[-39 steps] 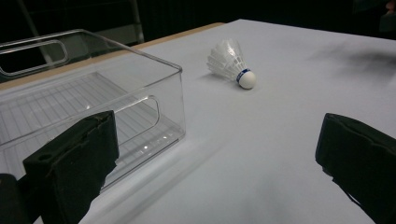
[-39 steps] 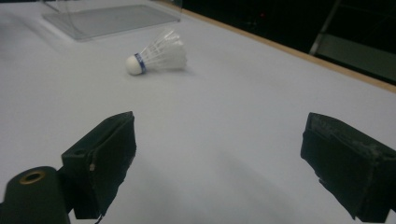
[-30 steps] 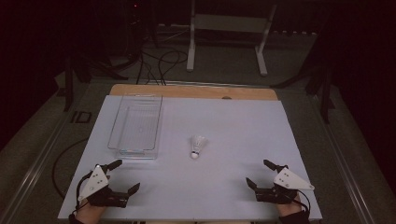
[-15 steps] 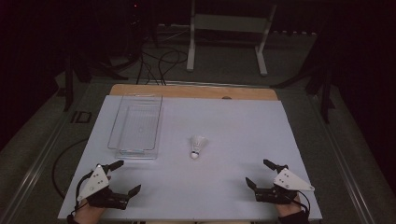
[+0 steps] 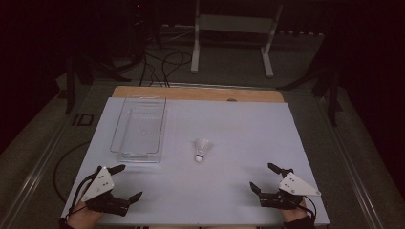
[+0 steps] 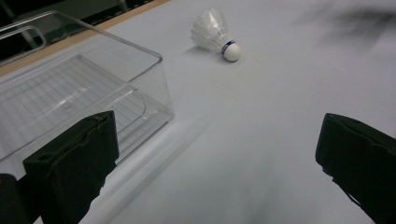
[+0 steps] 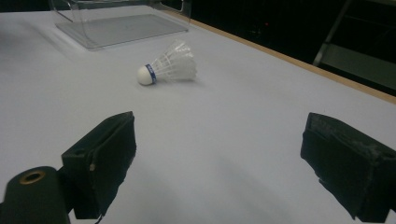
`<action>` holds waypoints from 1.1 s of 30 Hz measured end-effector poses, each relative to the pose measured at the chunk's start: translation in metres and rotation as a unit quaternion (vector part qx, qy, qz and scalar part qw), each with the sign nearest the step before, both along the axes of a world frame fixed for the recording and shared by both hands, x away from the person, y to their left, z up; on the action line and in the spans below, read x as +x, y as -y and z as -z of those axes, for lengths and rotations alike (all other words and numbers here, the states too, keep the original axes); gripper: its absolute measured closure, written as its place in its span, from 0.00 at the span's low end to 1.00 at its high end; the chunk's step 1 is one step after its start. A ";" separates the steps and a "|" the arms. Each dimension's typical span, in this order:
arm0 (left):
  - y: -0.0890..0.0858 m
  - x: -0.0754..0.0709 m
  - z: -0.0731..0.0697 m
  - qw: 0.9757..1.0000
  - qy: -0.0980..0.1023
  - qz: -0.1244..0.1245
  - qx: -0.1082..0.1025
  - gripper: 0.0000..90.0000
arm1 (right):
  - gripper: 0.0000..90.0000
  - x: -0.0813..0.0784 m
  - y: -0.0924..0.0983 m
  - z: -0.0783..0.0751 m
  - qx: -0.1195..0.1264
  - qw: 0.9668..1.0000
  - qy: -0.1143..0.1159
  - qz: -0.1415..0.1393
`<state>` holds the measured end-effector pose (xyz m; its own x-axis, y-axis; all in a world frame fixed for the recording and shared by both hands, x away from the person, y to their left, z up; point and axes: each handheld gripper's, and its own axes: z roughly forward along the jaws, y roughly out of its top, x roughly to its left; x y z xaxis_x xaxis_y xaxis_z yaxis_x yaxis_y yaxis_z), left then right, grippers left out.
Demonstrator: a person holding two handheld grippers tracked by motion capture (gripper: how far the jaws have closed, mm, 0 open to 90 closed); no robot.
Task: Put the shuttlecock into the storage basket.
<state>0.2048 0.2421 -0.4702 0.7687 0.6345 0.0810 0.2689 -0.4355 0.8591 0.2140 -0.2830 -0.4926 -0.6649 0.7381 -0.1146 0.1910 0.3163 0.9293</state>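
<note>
A white shuttlecock [image 5: 202, 149] lies on its side mid-table, cork end toward me; it also appears in the left gripper view [image 6: 215, 34] and the right gripper view [image 7: 169, 66]. A clear plastic bin [image 5: 140, 129] stands to its left, nothing inside, and its near corner [image 6: 84, 93] is close ahead of my left gripper. My left gripper [image 5: 128, 181] rests at the table's front left, open and holding nothing. At the front right my right gripper [image 5: 265, 177] is likewise open with nothing between its jaws. Both are well short of the shuttlecock.
The white table surface [image 5: 229, 124] ends in a wooden strip [image 5: 191, 93] at the far edge. Beyond it stand a metal frame [image 5: 234, 38] and cables [image 5: 157, 62] on a dark floor.
</note>
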 end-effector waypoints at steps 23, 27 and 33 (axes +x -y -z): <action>0.012 0.007 -0.002 0.989 -0.110 -0.014 0.099 0.00 | 0.11 0.001 -0.001 0.000 -0.001 1.000 -0.004 -0.002; 0.013 0.008 -0.003 0.986 -0.123 -0.018 0.111 0.00 | 0.11 0.001 -0.001 0.000 -0.001 1.000 -0.004 -0.002; 0.019 0.008 -0.004 0.983 -0.137 -0.019 0.125 0.00 | 0.11 0.001 -0.001 0.000 -0.002 1.000 -0.004 -0.004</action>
